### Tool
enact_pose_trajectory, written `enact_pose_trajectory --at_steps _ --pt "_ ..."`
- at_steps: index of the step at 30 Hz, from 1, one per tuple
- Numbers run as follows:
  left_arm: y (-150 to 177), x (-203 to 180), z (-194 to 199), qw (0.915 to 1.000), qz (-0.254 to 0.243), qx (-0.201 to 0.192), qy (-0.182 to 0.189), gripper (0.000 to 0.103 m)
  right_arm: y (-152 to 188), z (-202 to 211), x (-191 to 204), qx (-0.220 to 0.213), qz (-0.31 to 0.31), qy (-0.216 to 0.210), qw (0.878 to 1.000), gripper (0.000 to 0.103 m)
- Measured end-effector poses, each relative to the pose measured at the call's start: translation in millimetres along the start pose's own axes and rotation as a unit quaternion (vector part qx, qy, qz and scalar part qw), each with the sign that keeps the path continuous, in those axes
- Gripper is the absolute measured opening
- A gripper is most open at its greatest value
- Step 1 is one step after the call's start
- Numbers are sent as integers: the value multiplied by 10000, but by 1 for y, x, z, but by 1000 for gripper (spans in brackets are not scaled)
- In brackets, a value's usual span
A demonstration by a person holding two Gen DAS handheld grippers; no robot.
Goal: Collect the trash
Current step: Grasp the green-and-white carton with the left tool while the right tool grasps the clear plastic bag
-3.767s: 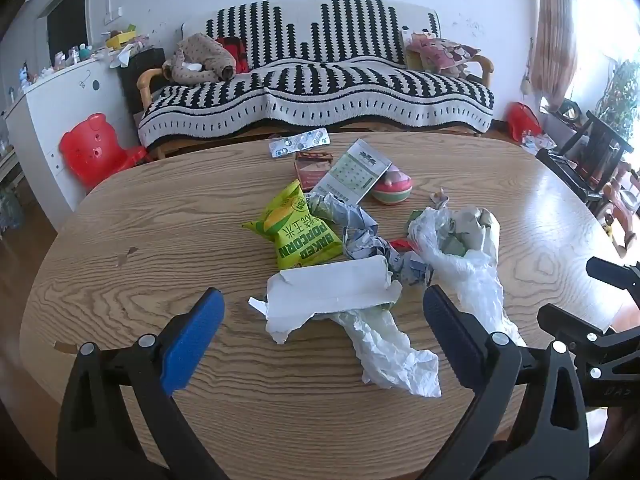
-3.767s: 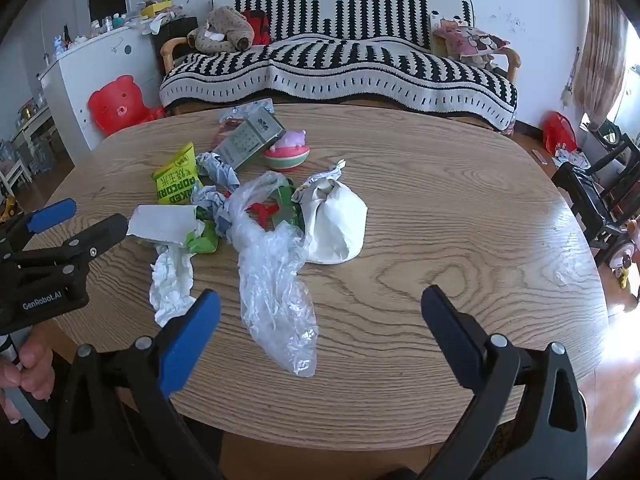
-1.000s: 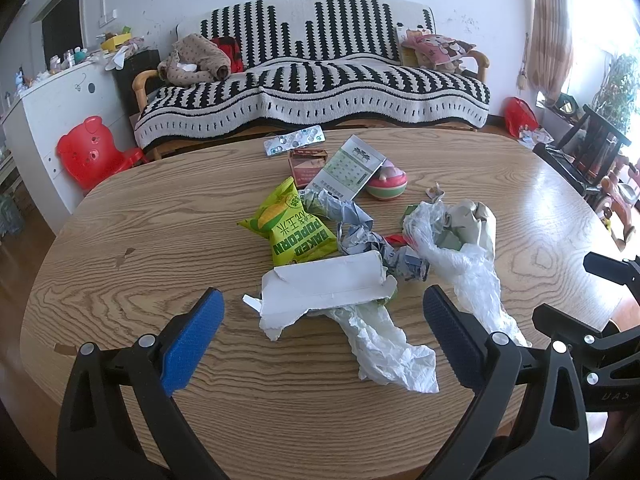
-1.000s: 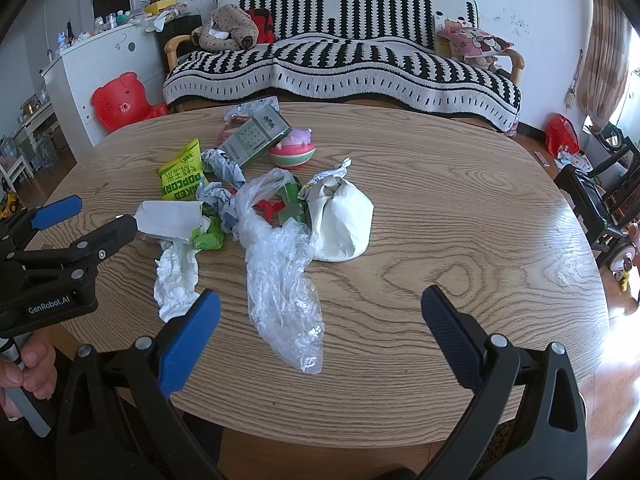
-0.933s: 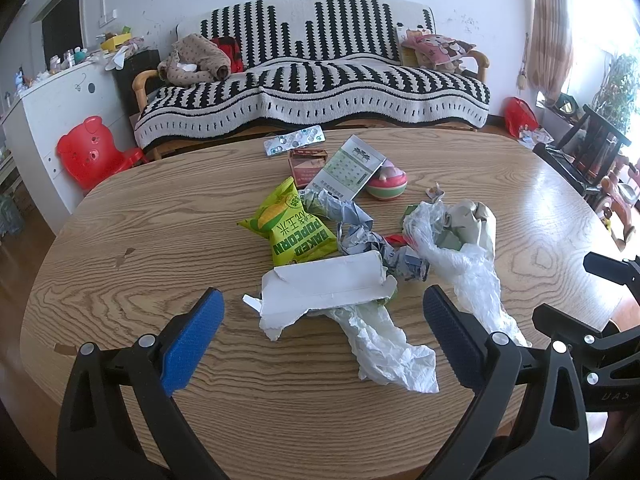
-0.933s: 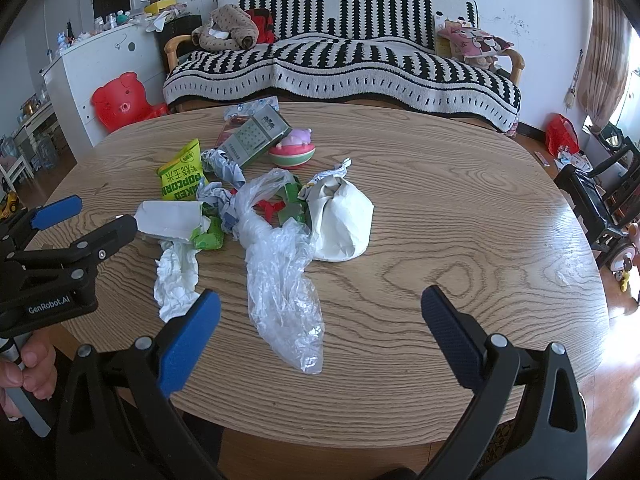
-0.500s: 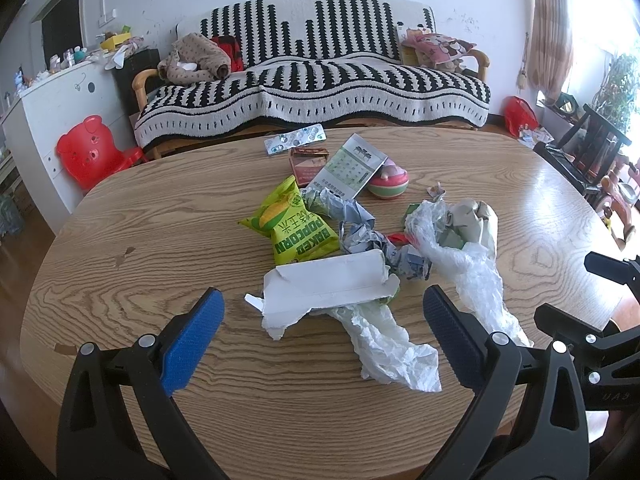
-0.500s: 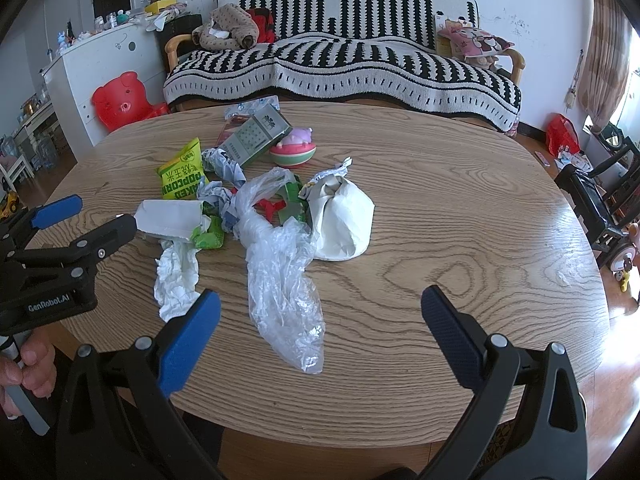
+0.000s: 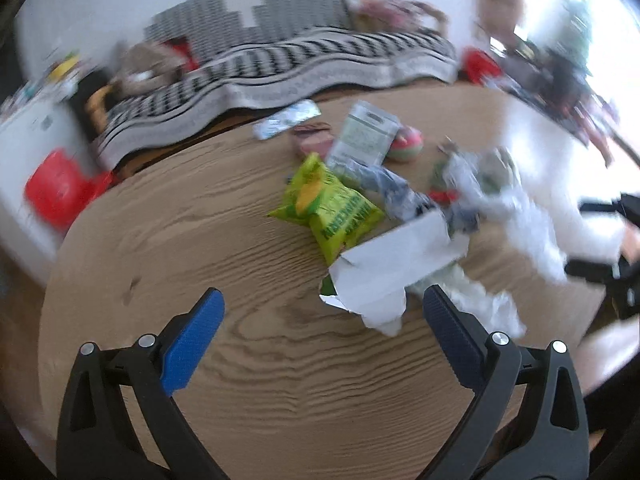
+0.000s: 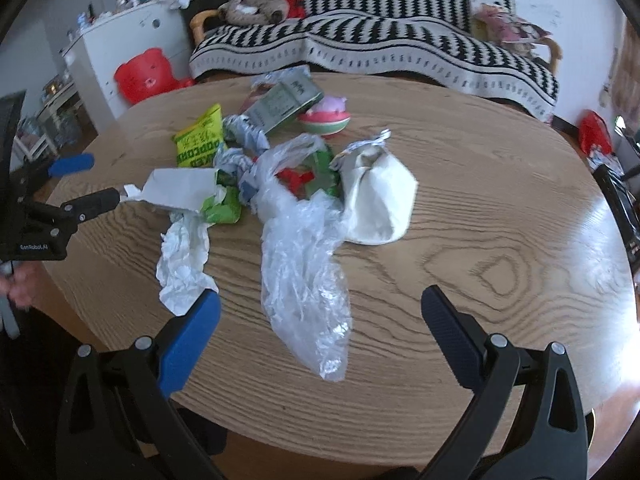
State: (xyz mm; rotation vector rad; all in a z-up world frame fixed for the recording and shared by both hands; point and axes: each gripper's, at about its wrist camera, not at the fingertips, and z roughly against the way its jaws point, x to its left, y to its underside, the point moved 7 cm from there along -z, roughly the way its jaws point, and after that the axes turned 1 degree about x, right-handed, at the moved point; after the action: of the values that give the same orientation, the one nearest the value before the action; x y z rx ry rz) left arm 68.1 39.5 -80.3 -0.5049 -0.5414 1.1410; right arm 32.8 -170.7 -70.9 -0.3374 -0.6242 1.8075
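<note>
A pile of trash lies mid-table: a green popcorn bag (image 9: 328,208) (image 10: 200,142), a white torn paper wrapper (image 9: 394,270) (image 10: 180,186), crumpled white tissue (image 10: 184,256), a clear plastic bag (image 10: 304,248) and a white paper bag (image 10: 380,196). My left gripper (image 9: 320,320) is open and empty, close in front of the paper wrapper; it also shows at the left of the right wrist view (image 10: 86,178). My right gripper (image 10: 320,324) is open and empty, just before the clear plastic bag. The left wrist view is motion-blurred.
The oval wooden table (image 10: 500,208) also carries a grey box (image 10: 284,106), a pink and green toy (image 10: 324,118) and a blister pack (image 9: 286,120). Behind stand a striped sofa (image 10: 380,36), a red stool (image 10: 146,74) and a white cabinet (image 10: 120,44).
My left gripper has swung left and forward toward the paper wrapper, blurring its view. My right gripper has moved slightly closer to the clear plastic bag. Both stay open.
</note>
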Motion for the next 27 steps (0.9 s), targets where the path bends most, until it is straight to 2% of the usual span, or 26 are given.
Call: enact_pose_trajectory --at_steps 4,6,10,13,14,15,16,17,18,19,20,22,24,27 --pt "0 -6 -16 9970 -722 73 274 97 -6 -18 1 109 102 -4 9999 97" --pt "1 -11 -28 9944 -844 188 612 97 -10 -26 1 146 100 -39 9998 97" --pt "-7 -20 -45 9925 -939 226 747 97 -16 -43 -1 244 100 -45 9996 92" --pt "-17 -27 -53 9921 -873 162 888 96 -20 -53 0 292 105 -73 9995 78" --pt "-20 -29 -56 9921 -861 149 905 96 -21 -56 0 319 110 -99 9994 70" --pt "-21 -31 -58 9918 -851 158 937 90 -22 -59 0 344 114 -100 9993 56" --pt "-21 -33 -59 9914 -850 177 975 85 -22 -60 0 340 107 -90 9993 47" --pt "-21 -34 -60 9911 -846 203 1004 74 -22 -61 -1 338 93 -93 9993 31" --pt "-21 -36 -60 9910 -813 230 1035 65 -23 -61 -1 337 75 -124 9993 24" --pt "-21 -36 -59 9913 -788 235 1031 57 -23 -59 -2 303 59 -150 9994 21" --pt "-21 -36 -58 9917 -763 241 1005 45 -24 -56 -2 249 62 -160 9995 17" --pt "-22 -34 -54 9923 -638 238 1032 40 -25 -48 -3 130 90 -133 9998 14" --pt "-22 -31 -46 9922 -416 253 1150 31 -25 -38 -4 -7 80 -148 9999 11" --pt "-21 -29 -37 9934 -322 242 1069 26 -26 -22 -6 -171 24 -200 9997 10"
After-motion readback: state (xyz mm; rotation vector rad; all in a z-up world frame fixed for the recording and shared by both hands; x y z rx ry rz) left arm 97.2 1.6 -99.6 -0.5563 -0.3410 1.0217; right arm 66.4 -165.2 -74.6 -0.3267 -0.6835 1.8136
